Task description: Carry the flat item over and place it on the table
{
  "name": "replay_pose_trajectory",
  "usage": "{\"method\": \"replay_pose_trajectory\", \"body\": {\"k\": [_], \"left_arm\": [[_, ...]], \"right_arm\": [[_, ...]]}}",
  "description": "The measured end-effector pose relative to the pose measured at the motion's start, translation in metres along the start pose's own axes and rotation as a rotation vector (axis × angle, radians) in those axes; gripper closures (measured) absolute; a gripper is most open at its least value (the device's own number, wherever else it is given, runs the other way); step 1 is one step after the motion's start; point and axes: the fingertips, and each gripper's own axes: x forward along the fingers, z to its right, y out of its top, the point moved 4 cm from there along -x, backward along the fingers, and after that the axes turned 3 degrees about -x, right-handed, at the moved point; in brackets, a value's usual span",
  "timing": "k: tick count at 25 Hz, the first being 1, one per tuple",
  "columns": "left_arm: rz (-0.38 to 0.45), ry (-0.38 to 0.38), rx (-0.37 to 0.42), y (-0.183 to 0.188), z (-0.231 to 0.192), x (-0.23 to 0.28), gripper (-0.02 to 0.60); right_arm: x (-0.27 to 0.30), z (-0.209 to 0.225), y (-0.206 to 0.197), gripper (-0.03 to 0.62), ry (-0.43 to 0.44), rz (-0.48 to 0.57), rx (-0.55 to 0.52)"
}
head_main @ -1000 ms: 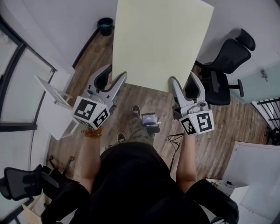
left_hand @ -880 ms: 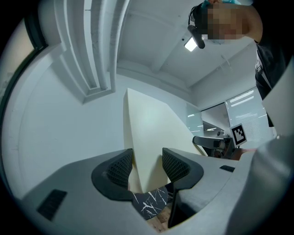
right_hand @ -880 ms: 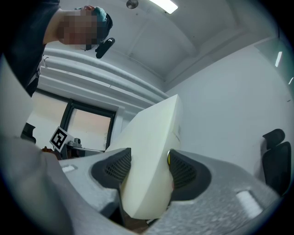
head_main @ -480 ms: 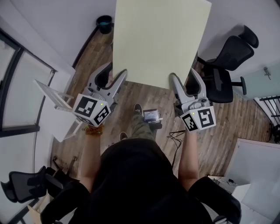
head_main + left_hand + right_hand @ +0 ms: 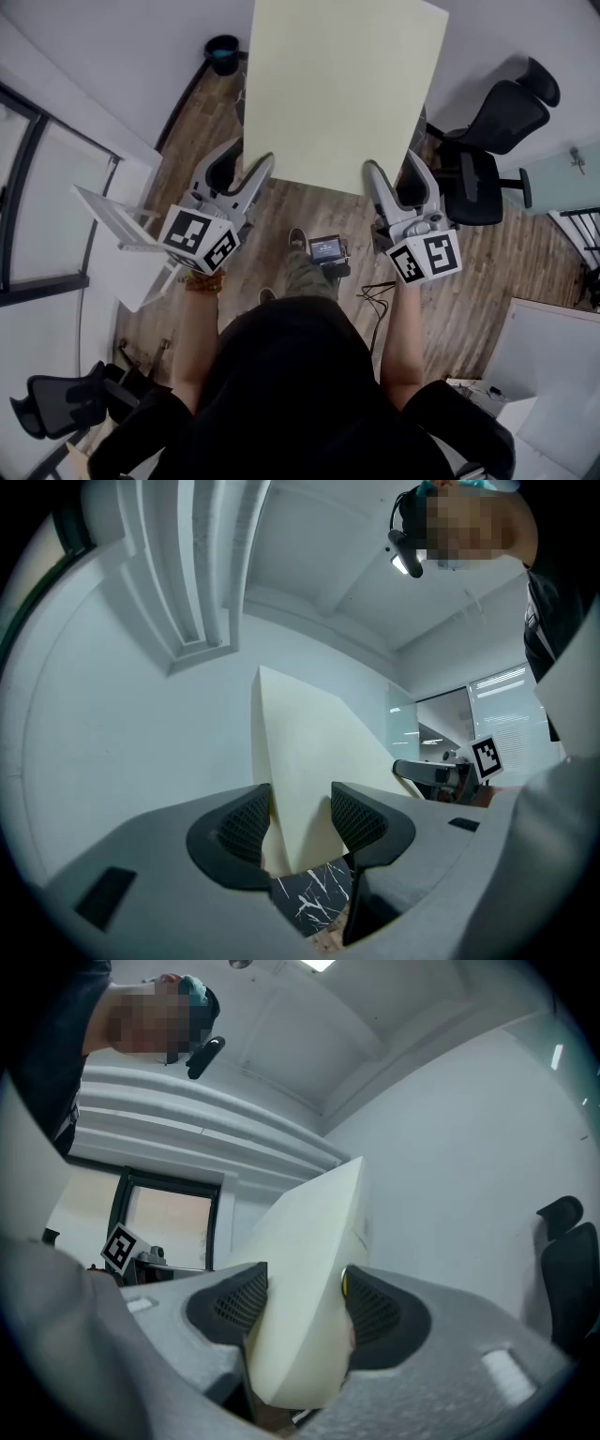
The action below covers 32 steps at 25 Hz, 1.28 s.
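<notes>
a room with a wood-plank floor (image 5: 525, 272) and white walls, seen steeply from above. nearest the camera is the person's dark-clad torso (image 5: 281, 375), with both forearms reaching forward. the left gripper (image 5: 242, 167) and the right gripper (image 5: 396, 176) are held side by side, well apart, each with its marker cube toward the person.

both grip the near edge of a pale yellow flat board (image 5: 342, 89), the left gripper near its left corner and the right gripper near its right corner. the board spreads away from the jaws over the floor, carried in the air. past it on the right stands a black office chair (image 5: 487, 141), and farther off on the left a dark bin (image 5: 223, 52) stands by the wall.

the head view gives the board's full outline but not the pads. the left gripper view shows its two ribbed pads closed on the board's thin edge. the right gripper view shows its pads pressed on both faces of the board, and also a ceiling and a window that the head view lacks.

against a second ago the hold is unchanged. the board's far right corner has drawn slightly inward in the view, and the black chair sits a little higher and further right.
</notes>
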Motion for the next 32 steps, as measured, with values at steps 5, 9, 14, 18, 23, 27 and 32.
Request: {"method": "replay_pose_trajectory", "body": {"k": [5,9,14,18,23,27,32], "left_arm": [[-0.031,0.008,-0.014,-0.003,-0.013,0.034,0.377],[-0.05,0.022,-0.031,-0.005,-0.019,0.048,0.377],[-0.072,0.028,-0.037,-0.007,-0.021,0.062,0.377],[-0.075,0.028,-0.032,-0.005,-0.024,0.076,0.377],[-0.075,0.029,-0.039,-0.01,-0.027,0.081,0.377],[-0.093,0.03,-0.048,-0.019,-0.029,0.113,0.377],[-0.117,0.05,-0.062,-0.031,-0.037,0.139,0.377]], "right_arm": [[0.023,0.03,-0.009,0.336,0.0,-0.021,0.03],[0.034,0.044,-0.014,0.336,-0.002,-0.028,0.051],[0.039,0.058,-0.021,0.337,-0.001,-0.042,0.089],[0.047,0.072,-0.024,0.338,0.004,-0.046,0.11],[0.051,0.078,-0.03,0.337,0.009,-0.06,0.118],[0.061,0.109,-0.041,0.336,0.011,-0.082,0.13],[0.077,0.136,-0.057,0.336,0.032,-0.103,0.152]]}}
